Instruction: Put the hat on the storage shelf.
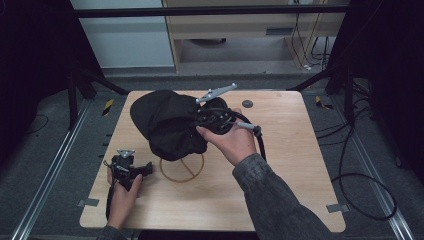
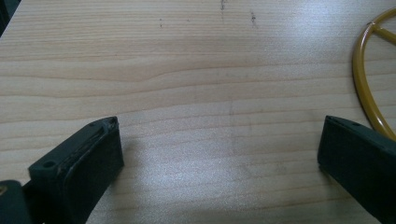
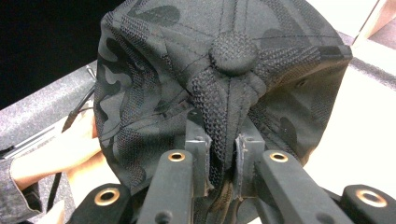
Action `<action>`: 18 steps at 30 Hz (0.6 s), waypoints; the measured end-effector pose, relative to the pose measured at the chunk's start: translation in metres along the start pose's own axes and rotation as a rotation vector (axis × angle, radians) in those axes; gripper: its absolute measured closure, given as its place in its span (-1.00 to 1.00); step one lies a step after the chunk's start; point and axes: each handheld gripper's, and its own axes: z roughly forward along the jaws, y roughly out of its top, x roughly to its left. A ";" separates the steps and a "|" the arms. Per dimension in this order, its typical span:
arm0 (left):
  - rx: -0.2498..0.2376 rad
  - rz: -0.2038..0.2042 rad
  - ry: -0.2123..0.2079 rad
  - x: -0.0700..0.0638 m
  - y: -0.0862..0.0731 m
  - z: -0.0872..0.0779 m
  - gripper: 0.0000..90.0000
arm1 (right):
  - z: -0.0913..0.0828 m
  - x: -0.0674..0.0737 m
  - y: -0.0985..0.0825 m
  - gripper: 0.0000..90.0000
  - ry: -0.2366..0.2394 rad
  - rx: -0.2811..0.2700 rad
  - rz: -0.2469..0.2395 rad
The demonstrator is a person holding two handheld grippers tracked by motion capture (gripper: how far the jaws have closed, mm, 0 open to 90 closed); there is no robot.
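At the left of the high view we keep the left gripper [image 1: 146, 169] low on the wooden surface [image 1: 295, 165], held in the left hand [image 1: 122, 197] near the front left corner. In the left gripper view its jaws stand wide apart with only bare wood between them, gripping nothing, and the curve of the yellow ring stand [image 2: 366, 88] shows at the right edge.

Moving right in the high view, that ring stand [image 1: 182, 169] sits on the surface just below the black cap [image 1: 167, 125], which we hold raised above it. The right hand [image 1: 232, 142] carries the right gripper [image 1: 200, 119] against the cap's right side. In the right gripper view the jaws are nearly together, pinching a fold of the cap's [image 3: 219, 84] fabric below its top button [image 3: 232, 59]. A small dark disc [image 1: 247, 104] lies on the surface toward the far edge.
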 end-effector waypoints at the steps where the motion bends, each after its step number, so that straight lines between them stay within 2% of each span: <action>1: 0.000 0.000 0.000 0.000 0.000 0.000 -1.00 | 0.001 0.000 0.000 0.76 -0.002 0.001 -0.002; 18: -0.001 0.000 -0.001 0.000 0.000 0.000 -1.00 | 0.010 -0.002 0.000 0.69 -0.012 0.014 0.003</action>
